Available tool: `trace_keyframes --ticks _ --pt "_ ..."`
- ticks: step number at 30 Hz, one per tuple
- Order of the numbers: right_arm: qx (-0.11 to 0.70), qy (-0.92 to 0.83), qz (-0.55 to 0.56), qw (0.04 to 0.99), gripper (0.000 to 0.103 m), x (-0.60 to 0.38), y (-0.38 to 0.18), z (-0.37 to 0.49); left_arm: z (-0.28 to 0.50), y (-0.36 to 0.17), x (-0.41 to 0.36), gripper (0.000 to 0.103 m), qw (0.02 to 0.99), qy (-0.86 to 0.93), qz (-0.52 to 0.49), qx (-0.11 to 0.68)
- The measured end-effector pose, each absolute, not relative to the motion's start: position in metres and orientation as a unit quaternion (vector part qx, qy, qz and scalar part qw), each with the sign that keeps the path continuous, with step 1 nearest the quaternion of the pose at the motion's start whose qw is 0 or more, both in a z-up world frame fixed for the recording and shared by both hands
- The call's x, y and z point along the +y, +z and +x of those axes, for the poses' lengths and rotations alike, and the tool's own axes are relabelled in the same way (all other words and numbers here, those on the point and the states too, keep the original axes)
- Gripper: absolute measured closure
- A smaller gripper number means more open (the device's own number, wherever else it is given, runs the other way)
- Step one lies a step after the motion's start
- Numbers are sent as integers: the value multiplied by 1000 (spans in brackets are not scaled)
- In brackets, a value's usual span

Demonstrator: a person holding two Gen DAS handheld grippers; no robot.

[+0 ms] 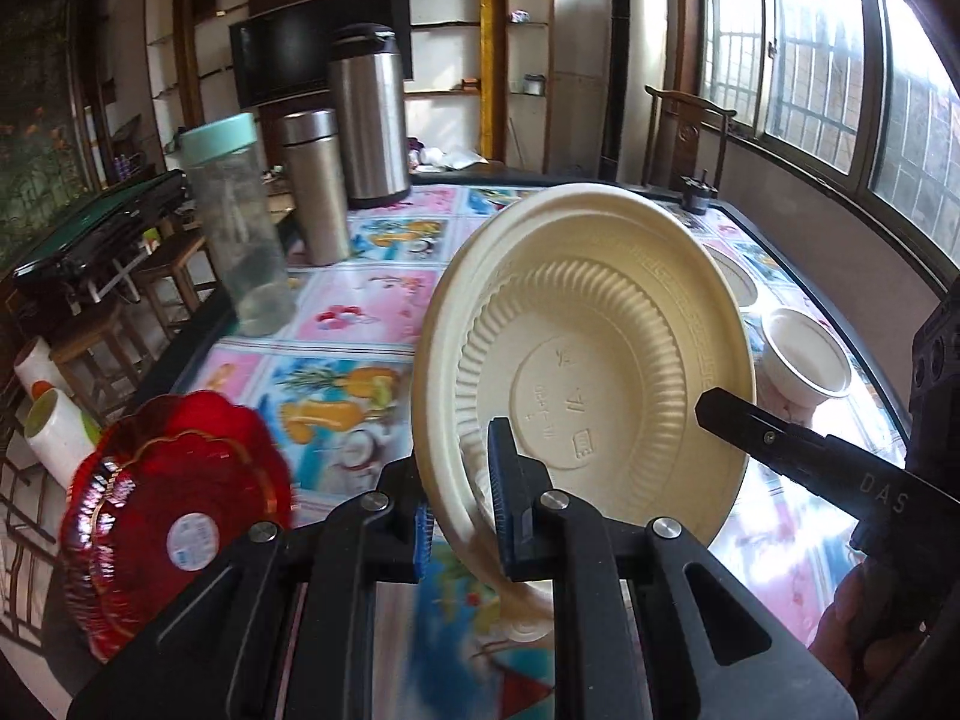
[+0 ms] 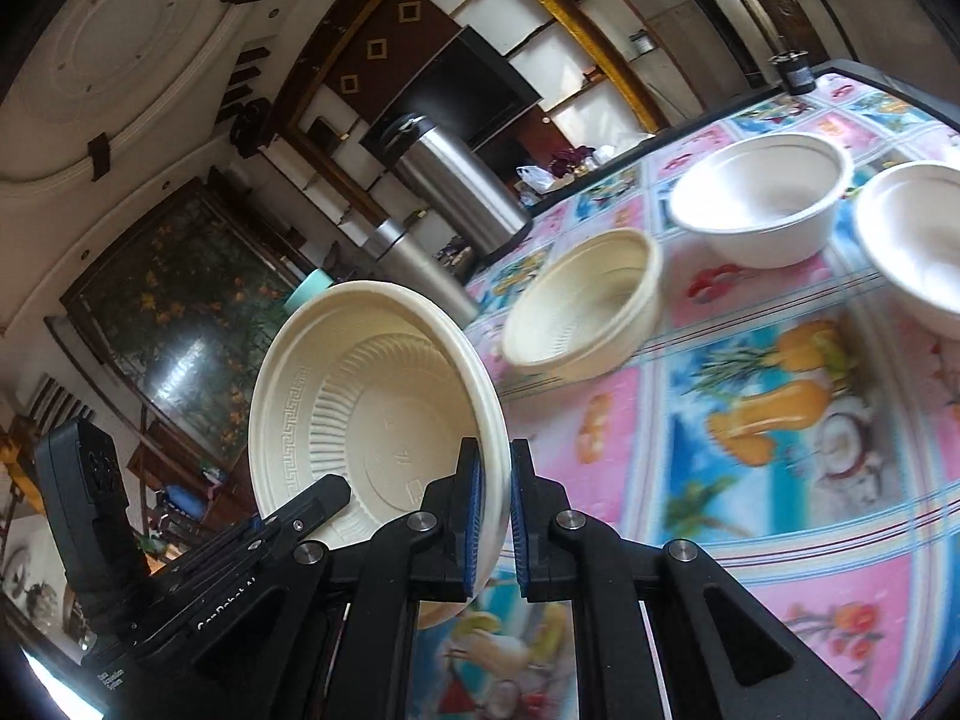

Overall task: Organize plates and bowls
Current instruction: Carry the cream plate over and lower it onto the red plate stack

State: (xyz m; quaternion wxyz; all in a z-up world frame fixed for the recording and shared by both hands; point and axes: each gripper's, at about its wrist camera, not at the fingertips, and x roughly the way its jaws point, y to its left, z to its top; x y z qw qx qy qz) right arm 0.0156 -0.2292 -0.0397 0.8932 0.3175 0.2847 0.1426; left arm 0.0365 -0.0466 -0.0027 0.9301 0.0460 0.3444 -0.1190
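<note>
Cream plate (image 1: 600, 360) tilted, rim pinched by left gripper (image 1: 459, 510) and right gripper (image 2: 492, 516). Nearby: red dish (image 1: 174, 510), clear jar (image 1: 240, 228), flasks (image 1: 369, 114), cream bowl (image 2: 588, 306), white bowls (image 2: 762, 198).

A lived-in home, a dining or sitting room. Shown by a table (image 1: 384, 300) under a fruit-print cloth in mid-frame, steel thermos flasks (image 1: 366, 120) and a lidded jar (image 1: 237, 222) toward the upper left, a dark television (image 1: 282, 60) before wall shelves (image 1: 444, 24) at top centre, a carved wooden chair (image 1: 690, 132) beside barred windows (image 1: 810, 60) at upper right, and a floral painting (image 2: 174, 324) at left in the right wrist view.
</note>
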Motion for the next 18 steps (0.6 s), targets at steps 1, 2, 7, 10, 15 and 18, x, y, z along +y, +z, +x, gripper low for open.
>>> trace_keyframes --ticks 1,2,7,10,15,18 --pt "284 147 318 893 94 -222 -39 18 35 -1 -39 89 932 -113 44 341" --pt "285 152 317 891 94 -212 -39 19 33 1 -29 89 935 -105 43 337" --pt "294 177 321 883 94 -173 -38 34 26 4 8 89 942 -76 35 324" --pt "300 189 311 882 94 -147 -34 41 24 5 31 89 945 -62 26 321" --pt "310 206 295 880 94 -108 -28 53 25 4 64 89 947 -38 10 317" --pt "318 212 286 879 93 -87 -26 61 26 2 80 89 948 -26 2 317"
